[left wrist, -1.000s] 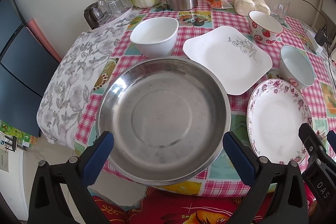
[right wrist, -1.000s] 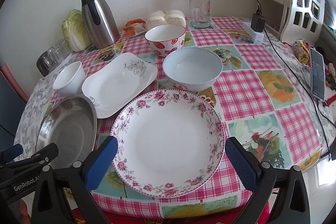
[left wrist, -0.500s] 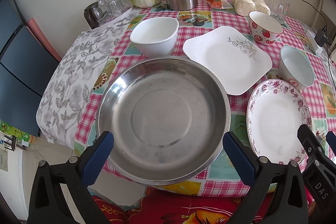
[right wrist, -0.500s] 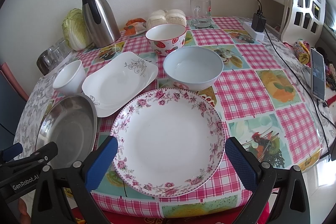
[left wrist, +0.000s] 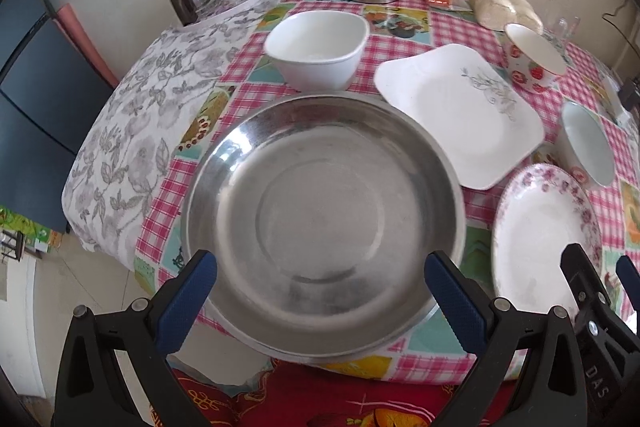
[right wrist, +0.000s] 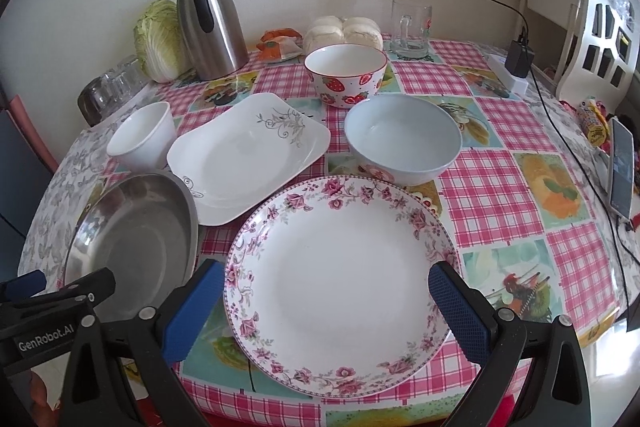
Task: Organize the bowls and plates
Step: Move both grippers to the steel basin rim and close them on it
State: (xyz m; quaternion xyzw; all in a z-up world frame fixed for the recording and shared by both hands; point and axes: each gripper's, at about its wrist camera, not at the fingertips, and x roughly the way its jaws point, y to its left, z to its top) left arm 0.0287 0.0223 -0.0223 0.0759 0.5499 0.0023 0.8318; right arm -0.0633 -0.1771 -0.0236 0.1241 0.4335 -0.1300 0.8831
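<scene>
Holding both grippers spread and empty, you have edged your left gripper (left wrist: 320, 291) nearer the steel basin (left wrist: 320, 223). Right gripper (right wrist: 326, 301) stays before the floral plate (right wrist: 340, 287); nothing stacked yet.

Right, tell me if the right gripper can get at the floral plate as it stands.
Probably yes. The right gripper is open, its jaws either side of the floral plate's near rim, with nothing on the plate or between them.

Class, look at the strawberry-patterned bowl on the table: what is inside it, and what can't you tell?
The strawberry bowl shows a plain white inner wall with nothing visible in it. Its near rim hides the very bottom, so the base cannot be checked. The pale blue bowl in front of it looks empty too.
</scene>
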